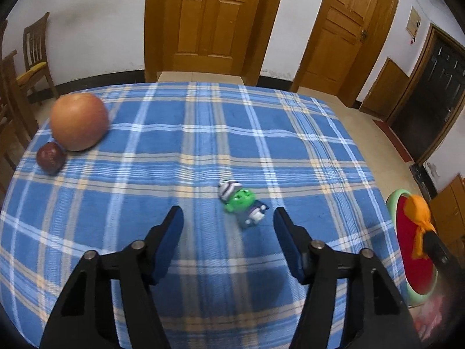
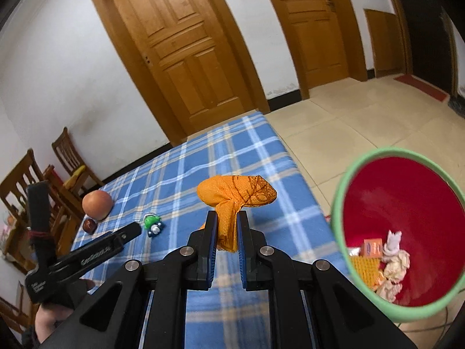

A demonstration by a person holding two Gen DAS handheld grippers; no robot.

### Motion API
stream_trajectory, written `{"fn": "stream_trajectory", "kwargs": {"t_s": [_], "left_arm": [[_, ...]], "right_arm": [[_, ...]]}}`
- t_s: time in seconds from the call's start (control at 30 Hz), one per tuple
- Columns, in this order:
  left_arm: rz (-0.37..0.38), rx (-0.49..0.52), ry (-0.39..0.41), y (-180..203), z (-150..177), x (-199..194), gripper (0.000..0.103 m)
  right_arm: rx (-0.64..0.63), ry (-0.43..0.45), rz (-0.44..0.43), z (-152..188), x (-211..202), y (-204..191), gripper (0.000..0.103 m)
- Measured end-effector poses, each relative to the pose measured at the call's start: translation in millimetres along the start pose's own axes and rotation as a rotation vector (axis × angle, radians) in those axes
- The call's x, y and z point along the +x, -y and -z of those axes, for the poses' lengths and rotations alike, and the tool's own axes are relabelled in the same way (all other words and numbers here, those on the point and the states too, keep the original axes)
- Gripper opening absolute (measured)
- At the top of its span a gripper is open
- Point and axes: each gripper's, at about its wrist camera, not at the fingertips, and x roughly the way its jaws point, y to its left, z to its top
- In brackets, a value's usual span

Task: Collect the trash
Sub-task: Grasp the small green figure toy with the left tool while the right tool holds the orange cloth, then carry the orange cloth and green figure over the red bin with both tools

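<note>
The orange wad, a crumpled piece of netted, cloth-like material, bulges into a rounded head above a pinched neck, with its tail hanging down. It is held up over the right edge of the desk. At its three o'clock in the right wrist view stands the bin, red inside with a pale green rim, tilted open toward the camera. At the bin's bottom lie white crumpled tissues, an orange packet and a yellow netted scrap.

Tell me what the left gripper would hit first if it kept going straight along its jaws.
Likely the small green toy figure, lying on the checked tablecloth just ahead between the open jaws of the left gripper; depth is uncertain, so possibly bare cloth first.
</note>
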Motion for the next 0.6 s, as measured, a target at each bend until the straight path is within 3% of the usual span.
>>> {"fn": "stream_trajectory", "kwargs": {"t_s": [0.3,0.6], "left_arm": [[-0.035,0.016,-0.022,15,-7,22,0.056],[-0.055,0.048,-0.009,22,-8,32,0.038]], "right_arm": [[0.075,0.032,0.042,6,-27,45,0.013],[0.112,0.061,0.074,9,-44,73,0.013]]}}
